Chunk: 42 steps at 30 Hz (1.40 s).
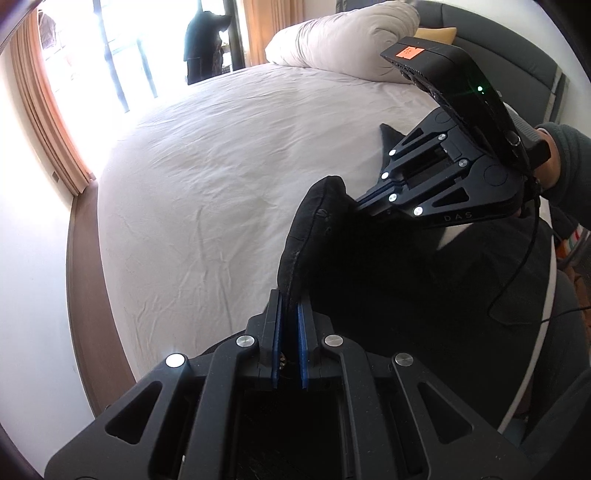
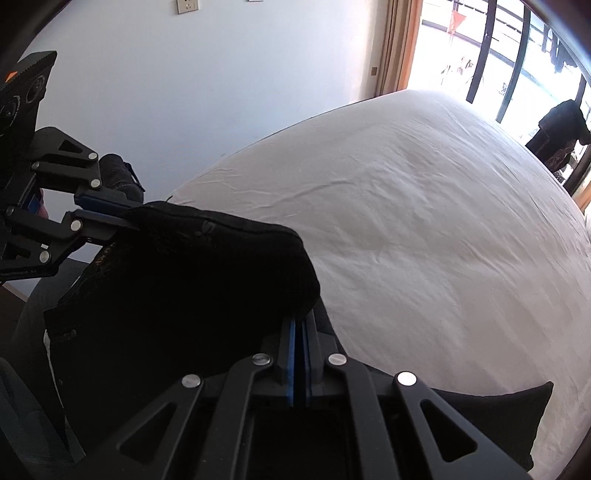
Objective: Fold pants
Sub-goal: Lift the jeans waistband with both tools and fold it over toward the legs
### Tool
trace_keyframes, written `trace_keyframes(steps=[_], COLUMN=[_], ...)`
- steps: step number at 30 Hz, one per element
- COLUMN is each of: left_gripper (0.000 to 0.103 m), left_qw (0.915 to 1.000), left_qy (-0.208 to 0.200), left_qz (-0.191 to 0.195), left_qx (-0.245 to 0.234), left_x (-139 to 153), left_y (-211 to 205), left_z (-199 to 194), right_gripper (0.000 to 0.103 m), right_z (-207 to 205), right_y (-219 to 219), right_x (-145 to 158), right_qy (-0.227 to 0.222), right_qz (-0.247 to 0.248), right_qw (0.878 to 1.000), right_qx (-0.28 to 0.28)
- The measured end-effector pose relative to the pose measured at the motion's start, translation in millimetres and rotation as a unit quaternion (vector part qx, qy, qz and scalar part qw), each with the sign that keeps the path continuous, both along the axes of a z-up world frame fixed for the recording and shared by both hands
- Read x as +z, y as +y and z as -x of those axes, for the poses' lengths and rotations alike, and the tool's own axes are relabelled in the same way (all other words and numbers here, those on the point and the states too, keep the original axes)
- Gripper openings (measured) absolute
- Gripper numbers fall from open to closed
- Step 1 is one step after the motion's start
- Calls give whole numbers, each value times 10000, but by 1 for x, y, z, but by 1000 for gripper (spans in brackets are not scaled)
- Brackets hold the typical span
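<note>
Black pants (image 1: pixel 369 266) hang between both grippers above the near edge of a white bed (image 1: pixel 221 166). My left gripper (image 1: pixel 290 295) is shut on the pants' thick top edge, which arches up from its blue pads. My right gripper (image 1: pixel 356 201) is shut on the same edge farther right. In the right wrist view the right gripper (image 2: pixel 300 319) pinches the pants (image 2: pixel 184 266), and the left gripper (image 2: pixel 125 218) grips the edge at the left. A black corner of the pants (image 2: pixel 517 398) lies on the bed sheet (image 2: pixel 424 221) at the lower right.
A folded white duvet (image 1: pixel 347 37) and a yellow pillow (image 1: pixel 437 35) lie at the bed's head against a dark headboard (image 1: pixel 517 40). Dark clothing (image 1: pixel 205 44) hangs by the window with orange curtains (image 1: pixel 48 122). A wall (image 2: pixel 184 92) runs along the bed's far side.
</note>
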<state>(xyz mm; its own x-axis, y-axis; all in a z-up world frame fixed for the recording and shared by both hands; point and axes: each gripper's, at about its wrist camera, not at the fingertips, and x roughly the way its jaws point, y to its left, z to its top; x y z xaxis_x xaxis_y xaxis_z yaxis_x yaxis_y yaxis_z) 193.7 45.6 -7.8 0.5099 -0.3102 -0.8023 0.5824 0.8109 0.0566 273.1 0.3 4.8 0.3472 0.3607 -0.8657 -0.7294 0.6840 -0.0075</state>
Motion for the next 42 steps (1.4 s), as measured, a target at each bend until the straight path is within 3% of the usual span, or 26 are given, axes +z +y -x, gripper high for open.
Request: trace_keyframes(steps=[7, 14, 21, 31, 37, 42], left_gripper=[6, 6, 6, 6, 6, 6], left_qw=[10000, 9996, 9982, 9901, 9869, 9826], left_qy=[81, 226, 403, 520, 535, 496], left_qz=[33, -161, -279, -808, -922, -1054], left_qx=[-36, -110, -334, -1024, -1211, -1445], left_x=[-5, -22, -39, -71, -81, -83], left_y=[-1, 2, -2, -16, -13, -13], left_z=[52, 104, 145, 197, 204, 210], right_gripper=[4, 4, 4, 4, 4, 4], right_z=[54, 122, 188, 249, 274, 290], right_y=[-9, -28, -37, -25, -16, -3], right_x=[9, 12, -9, -41, -62, -78], right_qy=[-56, -301, -310, -359, -380, -575], right_qz=[-244, -130, 50, 386, 551, 1011], right_qw=[9996, 9993, 9994, 9986, 9977, 9932], right_qx=[-87, -169, -125, -110, -85, 107])
